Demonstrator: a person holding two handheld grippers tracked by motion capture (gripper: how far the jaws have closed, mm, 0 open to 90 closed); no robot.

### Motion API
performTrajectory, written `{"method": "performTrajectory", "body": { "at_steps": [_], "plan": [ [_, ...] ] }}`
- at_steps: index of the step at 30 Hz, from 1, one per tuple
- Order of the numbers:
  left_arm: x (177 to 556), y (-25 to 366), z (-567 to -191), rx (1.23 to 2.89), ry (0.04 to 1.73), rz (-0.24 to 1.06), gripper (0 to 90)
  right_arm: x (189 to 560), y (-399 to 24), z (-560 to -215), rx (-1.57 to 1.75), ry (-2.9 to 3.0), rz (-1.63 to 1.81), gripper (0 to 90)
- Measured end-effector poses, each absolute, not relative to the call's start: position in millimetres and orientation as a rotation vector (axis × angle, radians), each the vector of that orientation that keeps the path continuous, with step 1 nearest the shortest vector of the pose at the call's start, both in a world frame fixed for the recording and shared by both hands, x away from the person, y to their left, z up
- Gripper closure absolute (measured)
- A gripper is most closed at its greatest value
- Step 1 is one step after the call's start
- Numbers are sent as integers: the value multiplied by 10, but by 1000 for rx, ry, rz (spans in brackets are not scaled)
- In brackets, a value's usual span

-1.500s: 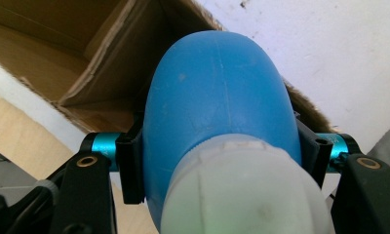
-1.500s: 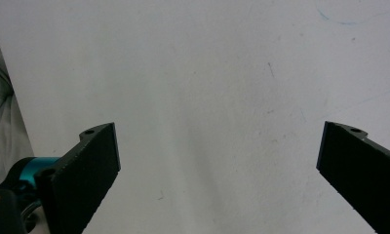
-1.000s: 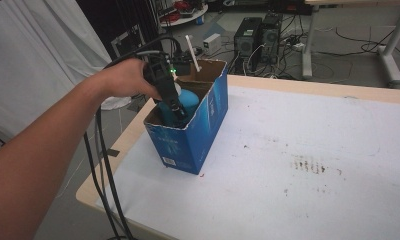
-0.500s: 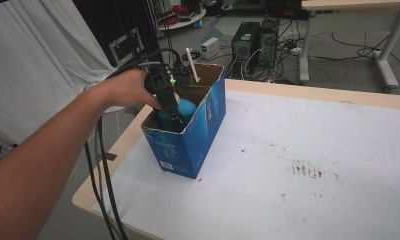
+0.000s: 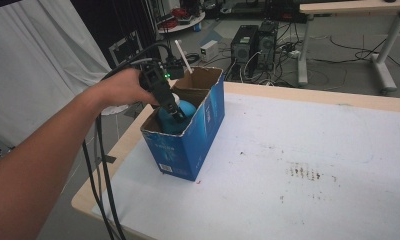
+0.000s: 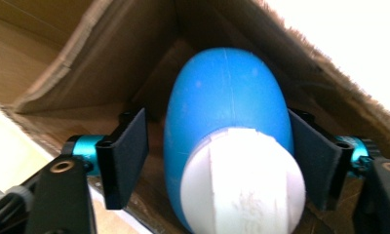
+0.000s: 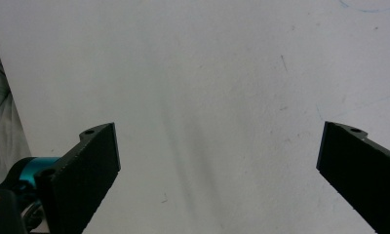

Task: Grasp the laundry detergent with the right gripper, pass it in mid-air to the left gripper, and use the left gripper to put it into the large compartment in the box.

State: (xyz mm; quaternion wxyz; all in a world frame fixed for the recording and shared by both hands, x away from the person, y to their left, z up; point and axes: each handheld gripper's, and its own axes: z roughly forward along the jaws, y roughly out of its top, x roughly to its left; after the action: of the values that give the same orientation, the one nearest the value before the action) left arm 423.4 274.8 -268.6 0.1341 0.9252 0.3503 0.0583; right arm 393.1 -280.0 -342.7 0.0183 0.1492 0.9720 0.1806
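Your left gripper [image 5: 175,112] reaches down into the blue cardboard box [image 5: 188,145]. Its jaws have just been opening; the blue bottle with white cap [image 6: 227,141] sits between the pads [image 6: 129,156], a gap showing on the left side, the right pad close against it. Your right gripper [image 7: 217,165] hangs over the white table [image 7: 207,73], jaws wide apart, nothing between.

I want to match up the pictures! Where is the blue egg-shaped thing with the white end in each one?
High view: the blue egg-shaped thing sits inside the blue cardboard box, upper left of centre, under the left gripper.
Left gripper view: it is in the middle, between the two black jaws, white end nearest the camera.
Right gripper view: white table between open jaws.
Shared landmark: the box's brown inner wall.
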Motion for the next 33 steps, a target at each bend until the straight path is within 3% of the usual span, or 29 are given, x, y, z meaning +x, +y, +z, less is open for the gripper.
{"method": "performTrajectory", "body": {
  "at_steps": [14,28,33],
  "plan": [
    [4118,2672,-2383,2632,953,252,219,3912,-2784,-3413,456,3010,561,11],
    [3885,2261,-1915,2606,794,418,214,3881,-2778,-3384,460,2996,569,11],
    [3906,2052,-1877,2594,733,387,214,3868,-2769,-3368,462,2989,580,11]
  ]
}}
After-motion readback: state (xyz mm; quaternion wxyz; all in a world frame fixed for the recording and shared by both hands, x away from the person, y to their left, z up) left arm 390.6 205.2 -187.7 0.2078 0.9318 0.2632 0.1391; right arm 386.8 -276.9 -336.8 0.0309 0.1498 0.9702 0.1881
